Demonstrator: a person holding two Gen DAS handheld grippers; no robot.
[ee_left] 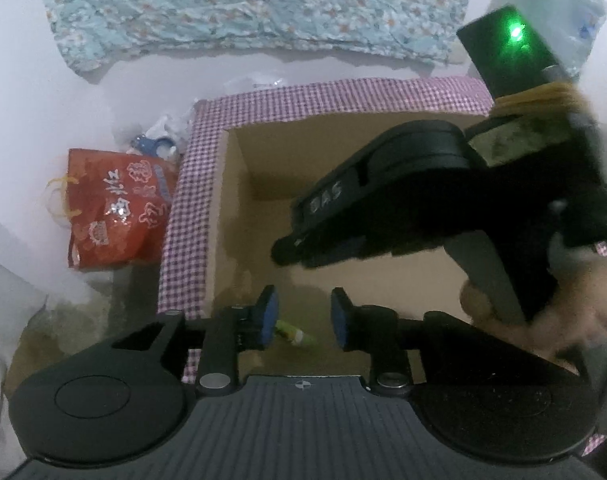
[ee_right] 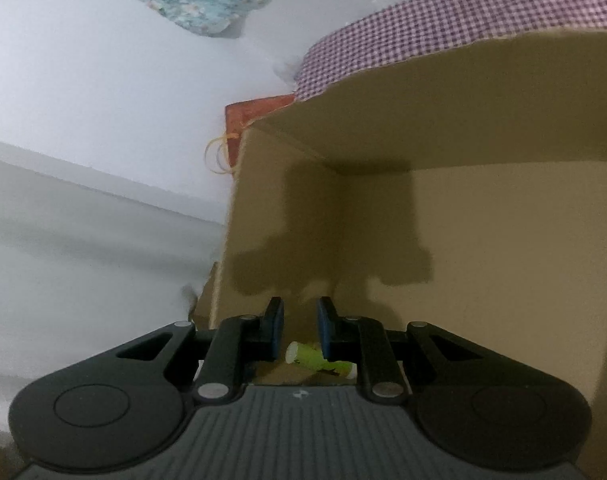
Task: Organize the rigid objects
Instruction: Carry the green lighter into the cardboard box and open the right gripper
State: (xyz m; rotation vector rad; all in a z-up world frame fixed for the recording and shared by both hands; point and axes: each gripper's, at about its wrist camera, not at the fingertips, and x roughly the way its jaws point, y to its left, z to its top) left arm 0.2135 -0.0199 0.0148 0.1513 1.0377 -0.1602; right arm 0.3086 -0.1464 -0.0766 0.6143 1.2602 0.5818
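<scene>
Both grippers are over the open box (ee_left: 231, 184), and this makes sense: things go in from above. Your left gripper (ee_left: 303, 318) points down into it with the jaws a little apart and nothing between the pads; the green tube (ee_left: 297, 334) lies on the box floor just below them, so I judge it is already put down. In the right wrist view the same tube (ee_right: 319, 360) lies under your right gripper (ee_right: 300, 330). Its jaws stand narrow with a gap, and no pad presses on the tube. Apart from this tube, the visible part of the box holds nothing. A checked cloth (ee_left: 191, 208) covers its flaps. Outside, a red bag (ee_left: 115, 208) lies beside the box.
</scene>
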